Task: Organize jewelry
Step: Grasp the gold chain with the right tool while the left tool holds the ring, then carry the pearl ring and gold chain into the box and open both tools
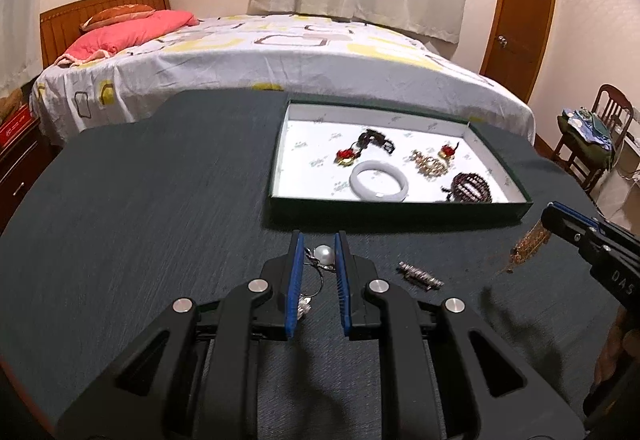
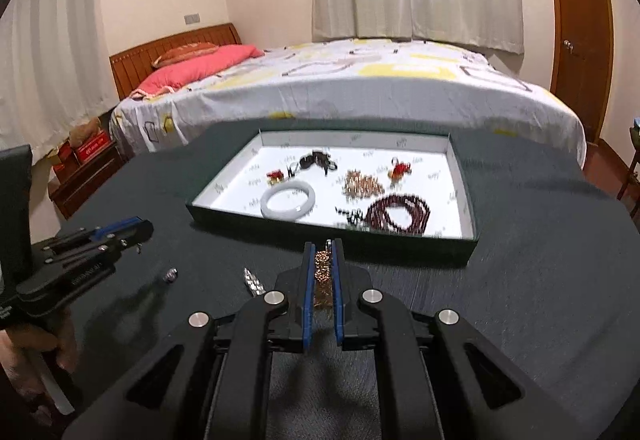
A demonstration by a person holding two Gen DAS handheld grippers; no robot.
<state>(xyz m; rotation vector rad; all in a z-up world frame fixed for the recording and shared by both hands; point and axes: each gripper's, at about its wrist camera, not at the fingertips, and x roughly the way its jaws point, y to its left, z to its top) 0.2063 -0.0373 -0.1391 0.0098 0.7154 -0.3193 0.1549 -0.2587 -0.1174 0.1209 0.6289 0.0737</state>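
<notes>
Right wrist view: your right hand-held gripper (image 2: 323, 260) is clenched on a gold chain (image 2: 322, 272) above the bench (image 2: 520, 300), just short of the green tray (image 2: 320, 236). Your left hand-held gripper (image 1: 319, 254) grips a pearl pendant (image 1: 322, 254) with dangling silver rings. A silver clasp (image 1: 420, 276) lies on the bench between them.

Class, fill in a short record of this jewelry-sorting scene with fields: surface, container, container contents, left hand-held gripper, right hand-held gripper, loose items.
surface: dark table
container: open green box, white inside
container contents: white bangle, dark red bead bracelet, gold chain pile, red charms, dark piece
left hand-held gripper: shut on pearl keyring
right hand-held gripper: shut on gold chain, lifted off table
loose items: silver clasp on table
</notes>
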